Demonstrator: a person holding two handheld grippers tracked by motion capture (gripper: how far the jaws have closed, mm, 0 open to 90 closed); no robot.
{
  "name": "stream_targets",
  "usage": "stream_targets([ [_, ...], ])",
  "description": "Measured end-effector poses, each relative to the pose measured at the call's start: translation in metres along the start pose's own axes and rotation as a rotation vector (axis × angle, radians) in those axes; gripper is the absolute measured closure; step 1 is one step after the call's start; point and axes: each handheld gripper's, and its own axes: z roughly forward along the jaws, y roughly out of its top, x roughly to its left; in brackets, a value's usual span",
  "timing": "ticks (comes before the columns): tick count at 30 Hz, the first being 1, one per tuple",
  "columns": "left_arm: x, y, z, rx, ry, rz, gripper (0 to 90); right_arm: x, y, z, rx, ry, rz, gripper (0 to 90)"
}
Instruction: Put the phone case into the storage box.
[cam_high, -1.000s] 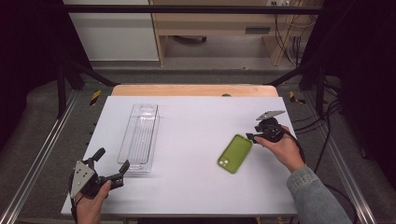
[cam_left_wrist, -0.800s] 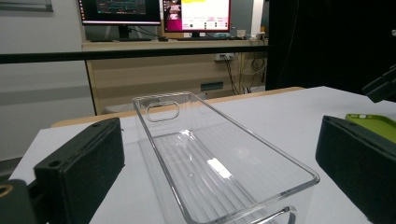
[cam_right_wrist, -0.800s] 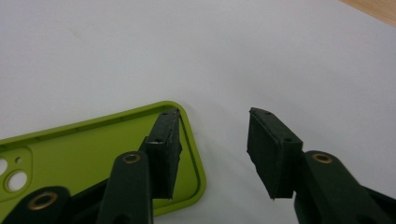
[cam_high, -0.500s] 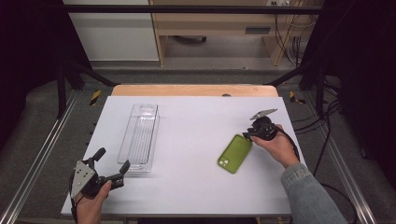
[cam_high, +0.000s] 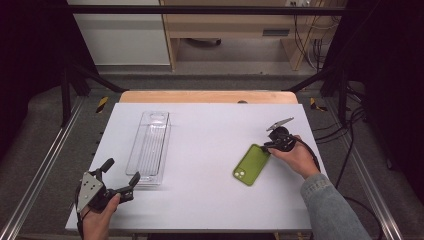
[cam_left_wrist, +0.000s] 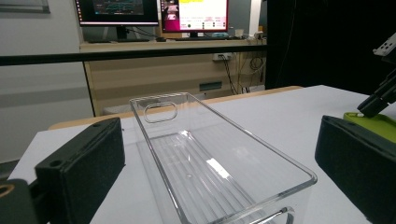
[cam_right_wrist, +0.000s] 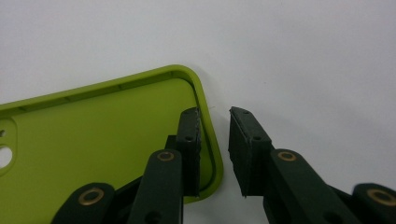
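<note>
A lime-green phone case (cam_high: 251, 164) lies open side up on the white table (cam_high: 210, 120), right of centre. My right gripper (cam_high: 265, 147) is down at its far right corner. In the right gripper view the case (cam_right_wrist: 93, 140) has its rim between the jaws: one pad sits inside the shell and the other outside, with a gap still showing. The right gripper (cam_right_wrist: 215, 135) is open and its jaws have just been closing. My left gripper (cam_high: 121, 171) rests open at the near left, facing a clear plastic bin (cam_high: 150, 147). The bin (cam_left_wrist: 219, 168) is empty.
The left gripper view shows the case (cam_left_wrist: 373, 122) and the other gripper (cam_left_wrist: 380, 98) at far right. Beyond the table stand a wooden desk (cam_left_wrist: 163, 70) with monitors (cam_left_wrist: 194, 14) and a black frame bar (cam_high: 210, 9). Cables (cam_high: 350, 150) hang off the table's right side.
The right gripper has shifted slightly down and left onto the case's corner, and its jaws have narrowed around the rim. The left gripper and the bin have not moved.
</note>
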Motion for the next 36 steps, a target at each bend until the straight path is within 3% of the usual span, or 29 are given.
stream_targets([
  [17, 0.001, 0.0, 0.001, 0.0, 0.007, 0.003, 1.4, -0.002, -0.001, 0.002, 0.004, 0.032, 0.01, 82.3],
  [29, 0.002, 0.001, 0.0, -0.002, 0.013, 0.005, 1.5, 0.004, 0.0, 0.001, 0.009, -0.009, -0.072, 88.3],
  [32, 0.001, 0.001, -0.001, -0.002, 0.014, 0.004, 1.5, 0.006, 0.0, 0.0, 0.006, -0.007, -0.062, 88.3],
  [36, 0.002, 0.001, -0.002, -0.003, 0.023, -0.003, 1.5, 0.012, 0.003, -0.013, -0.063, -0.011, -0.054, 88.4],
])
